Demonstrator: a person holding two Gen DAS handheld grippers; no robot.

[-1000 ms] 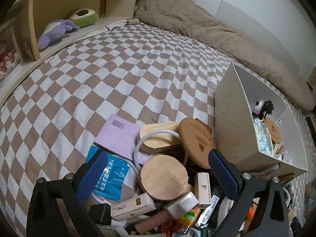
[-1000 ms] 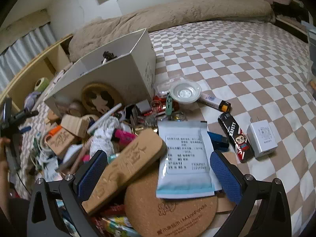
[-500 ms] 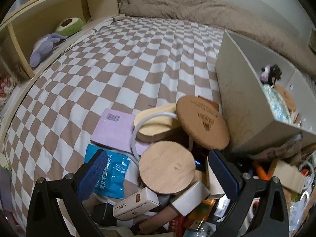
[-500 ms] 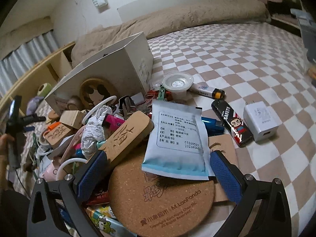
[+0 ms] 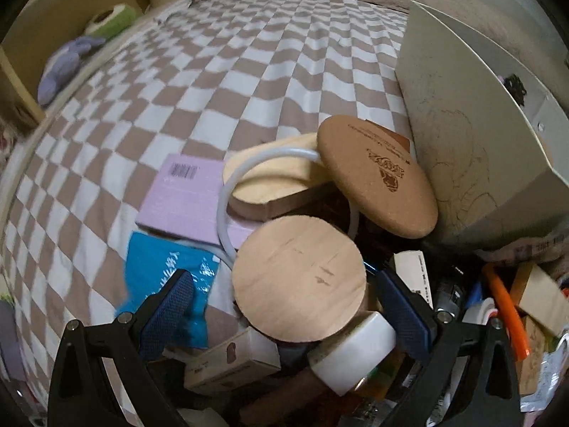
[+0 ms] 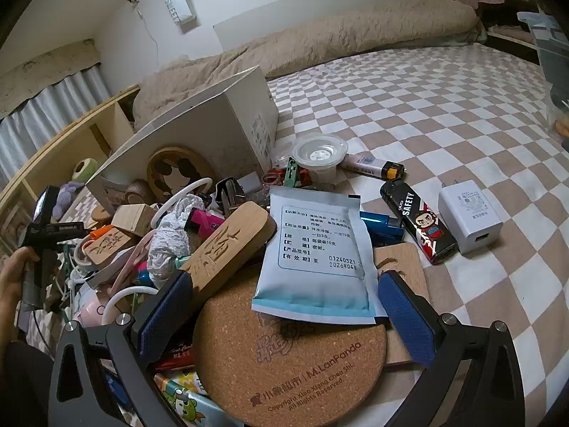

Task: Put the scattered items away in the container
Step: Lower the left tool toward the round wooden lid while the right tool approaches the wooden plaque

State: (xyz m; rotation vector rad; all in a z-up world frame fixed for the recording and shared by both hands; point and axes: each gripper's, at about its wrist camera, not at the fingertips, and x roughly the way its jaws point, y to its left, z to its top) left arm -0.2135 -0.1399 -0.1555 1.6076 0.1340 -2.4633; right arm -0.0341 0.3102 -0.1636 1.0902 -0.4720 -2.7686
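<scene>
- Left gripper (image 5: 284, 306) is spread wide and holds nothing; its jaws straddle a round wooden disc (image 5: 298, 277) on top of the pile, one blue pad on each side of the rim.
- Right gripper (image 6: 282, 315) is also wide and empty, bracketing a cork coaster (image 6: 290, 352) with a sachet (image 6: 314, 256) lying across its far edge.
- White box (image 5: 473, 142) (the container) stands just beyond and to the right of the left gripper, its opening facing up and away.
- Disc lies flat, dead ahead between the left jaws, so it has no long axis to line up with; closing across its width looks enough.
- Left hand seems nearer the box, so I judge the disc the likelier next pick.
</scene>
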